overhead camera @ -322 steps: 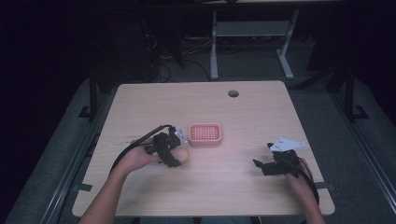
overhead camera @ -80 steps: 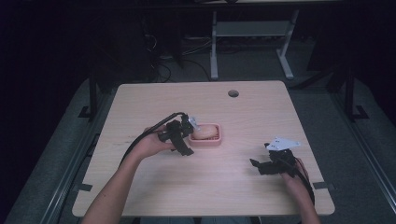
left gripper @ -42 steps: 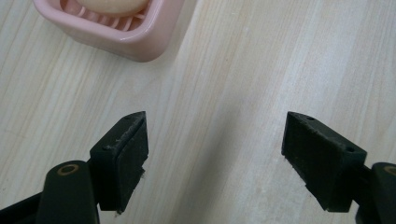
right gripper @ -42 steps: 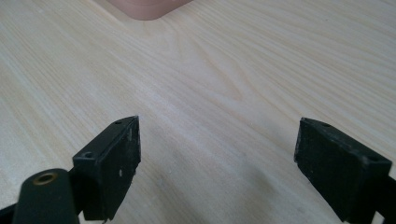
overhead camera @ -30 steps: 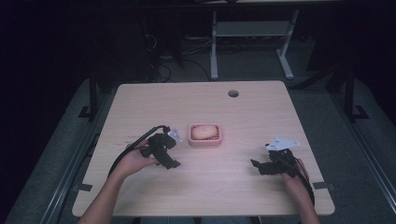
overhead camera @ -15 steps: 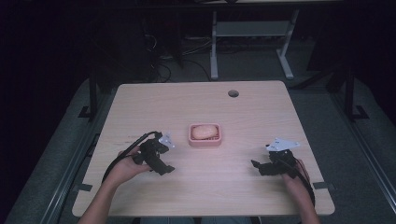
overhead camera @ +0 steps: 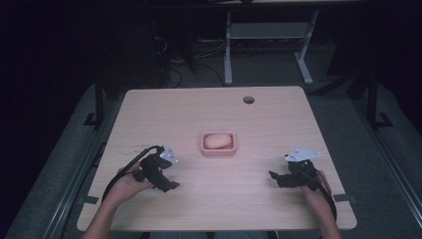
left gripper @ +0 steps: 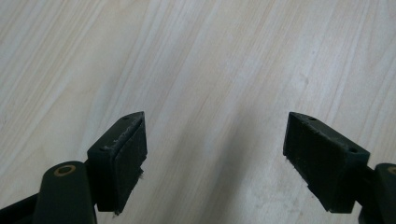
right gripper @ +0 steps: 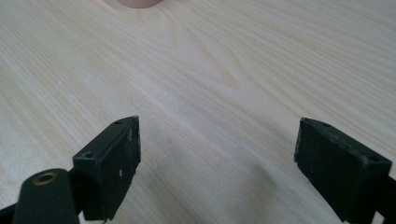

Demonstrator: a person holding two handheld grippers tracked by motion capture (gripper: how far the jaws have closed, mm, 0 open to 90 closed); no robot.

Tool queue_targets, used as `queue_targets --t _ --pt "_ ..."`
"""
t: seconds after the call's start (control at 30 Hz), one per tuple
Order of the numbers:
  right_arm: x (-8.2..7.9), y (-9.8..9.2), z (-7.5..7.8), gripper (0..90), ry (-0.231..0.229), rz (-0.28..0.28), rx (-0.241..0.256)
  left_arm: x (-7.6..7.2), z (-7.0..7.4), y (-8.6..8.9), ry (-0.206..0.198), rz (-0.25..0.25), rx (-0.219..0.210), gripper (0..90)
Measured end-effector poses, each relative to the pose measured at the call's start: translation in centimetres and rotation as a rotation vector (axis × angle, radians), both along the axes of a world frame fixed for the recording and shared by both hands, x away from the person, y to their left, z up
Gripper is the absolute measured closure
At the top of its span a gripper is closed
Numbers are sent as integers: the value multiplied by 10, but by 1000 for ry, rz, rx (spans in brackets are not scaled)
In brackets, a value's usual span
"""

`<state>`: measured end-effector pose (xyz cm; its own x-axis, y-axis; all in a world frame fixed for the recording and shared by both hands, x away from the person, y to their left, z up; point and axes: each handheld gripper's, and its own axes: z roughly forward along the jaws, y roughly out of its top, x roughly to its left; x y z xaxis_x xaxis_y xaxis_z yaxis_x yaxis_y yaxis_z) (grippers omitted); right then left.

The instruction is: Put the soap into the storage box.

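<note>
The left gripper is parked low near the table edge, jaws spread wide and empty, the peach-coloured lump is nested in the pink tray mid-table, probably for containment, and the right gripper is rested equally gaping, nothing held.

No readable text, label, brand, number or sign appears anywhere: the wooden table, the pink basket and both grippers carry no legible markings.
</note>
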<state>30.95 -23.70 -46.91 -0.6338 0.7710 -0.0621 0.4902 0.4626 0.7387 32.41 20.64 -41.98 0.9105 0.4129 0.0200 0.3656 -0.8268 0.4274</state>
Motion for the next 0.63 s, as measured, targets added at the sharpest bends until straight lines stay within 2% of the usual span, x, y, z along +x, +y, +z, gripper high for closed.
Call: queue_targets --t 0.1,0.37,0.63 --pt "0 0 0 139 -1 1 -1 -2 0 4 1 0 5 216" --pt "0 -1 -1 139 5 2 0 -10 -5 12 -5 27 -13 216" --pt "0 -1 -2 139 6 13 -4 -10 -12 19 9 52 -14 216"
